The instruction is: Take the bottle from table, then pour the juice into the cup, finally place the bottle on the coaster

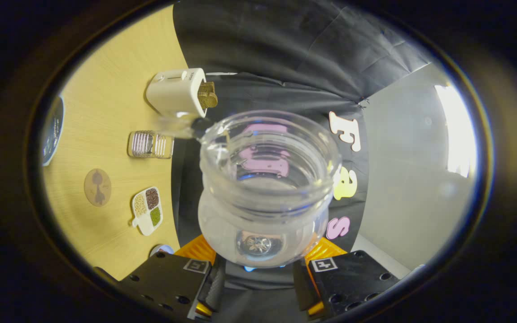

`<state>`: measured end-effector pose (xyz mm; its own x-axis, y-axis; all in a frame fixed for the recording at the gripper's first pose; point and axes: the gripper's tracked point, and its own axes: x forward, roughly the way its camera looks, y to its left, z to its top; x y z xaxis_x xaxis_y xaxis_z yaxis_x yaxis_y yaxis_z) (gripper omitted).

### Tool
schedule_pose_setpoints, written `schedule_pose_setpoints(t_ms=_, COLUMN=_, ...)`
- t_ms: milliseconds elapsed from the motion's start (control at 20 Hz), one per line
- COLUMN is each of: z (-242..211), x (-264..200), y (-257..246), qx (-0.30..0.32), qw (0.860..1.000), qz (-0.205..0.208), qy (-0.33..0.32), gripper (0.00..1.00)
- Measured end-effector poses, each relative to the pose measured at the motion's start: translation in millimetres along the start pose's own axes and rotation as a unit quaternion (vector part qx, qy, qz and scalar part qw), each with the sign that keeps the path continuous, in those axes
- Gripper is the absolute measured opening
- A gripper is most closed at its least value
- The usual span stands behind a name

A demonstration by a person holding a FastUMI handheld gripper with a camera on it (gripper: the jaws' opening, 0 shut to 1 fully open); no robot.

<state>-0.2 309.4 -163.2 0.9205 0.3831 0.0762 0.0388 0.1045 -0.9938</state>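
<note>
1. The gripper [258,287] has its two black fingers [213,287] clamped on either side of a clear, wide-mouthed plastic bottle [265,188], so it's grasping the bottle at the base.
2. The whole view is rolled over sideways, with the bottle's open mouth facing the camera. A thin clear stream of liquid [175,128] runs off the rim toward the table.
3. That stream heads at a small ribbed clear glass cup [150,144] sitting on the light wooden table [106,89].
4. Just beside the cup is a white toaster [177,92] with brown toast slices [208,94] poking out of the slots.
5. On the cup's other side lies a round brown coaster [97,187] with a dark pattern, sitting bare and apart from the bottle.
6. Near the coaster there's a white sectioned dish [147,211] holding grains in three colours, plus a dark round plate [53,130] at the table's far edge.
</note>
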Motion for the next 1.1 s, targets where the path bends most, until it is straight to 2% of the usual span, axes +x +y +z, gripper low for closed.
schedule_pose_setpoints(t_ms=1100, z=-2.9, x=6.0, y=-13.7, qx=-0.015, qw=1.0, qz=-0.01, qy=-0.006, gripper=0.67)
